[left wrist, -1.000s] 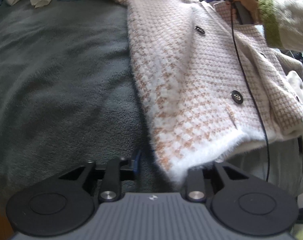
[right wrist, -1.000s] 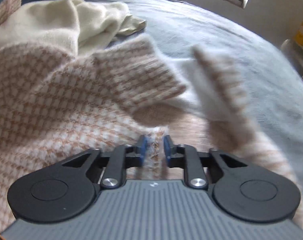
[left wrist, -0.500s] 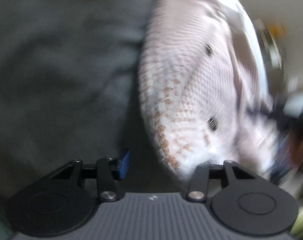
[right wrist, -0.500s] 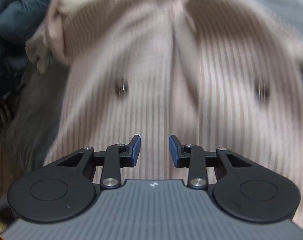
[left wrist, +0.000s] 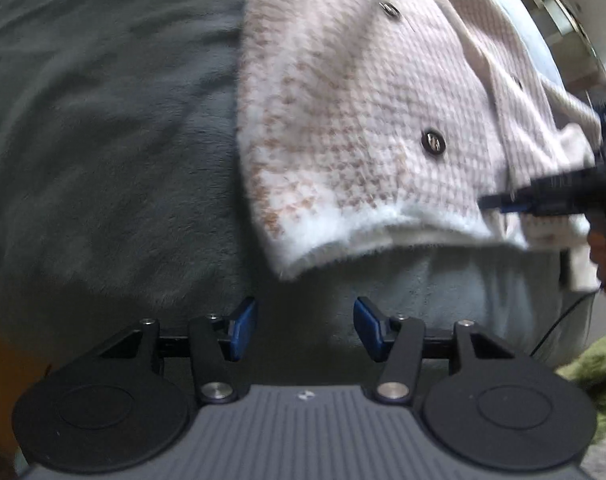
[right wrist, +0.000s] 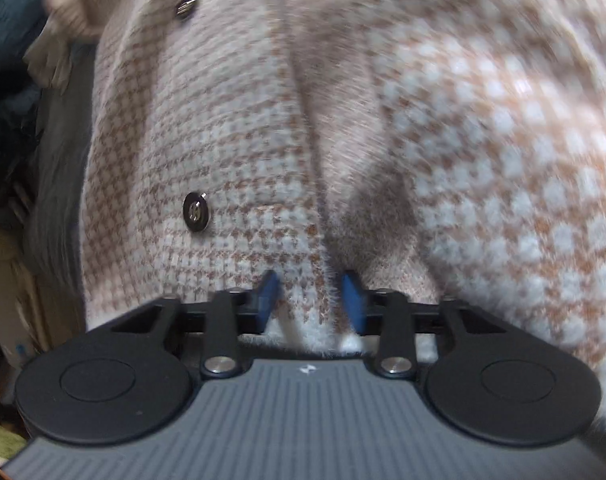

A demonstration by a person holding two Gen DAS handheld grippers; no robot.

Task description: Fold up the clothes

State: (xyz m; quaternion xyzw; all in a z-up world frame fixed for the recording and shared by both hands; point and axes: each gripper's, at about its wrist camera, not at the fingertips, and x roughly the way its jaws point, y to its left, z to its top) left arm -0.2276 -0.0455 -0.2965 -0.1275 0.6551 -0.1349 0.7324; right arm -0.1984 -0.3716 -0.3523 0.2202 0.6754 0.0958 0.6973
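Right tongs (right wrist: pixel 311 300) closing on cardigan (right wrist: pixel 231 184) hem (left tongs (left wrist: pixel 305 328) clear).

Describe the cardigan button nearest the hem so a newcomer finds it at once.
A fluffy pink-and-tan checked cardigan lies on the grey blanket. On its front panel, just above the white fuzzy hem, sits a round dark button. The upper button on that panel sits much farther from the hem.

Home bedroom, grey fleece bedspread (left wrist: pixel 103 140), heaped clothes (right wrist: pixel 11 40)
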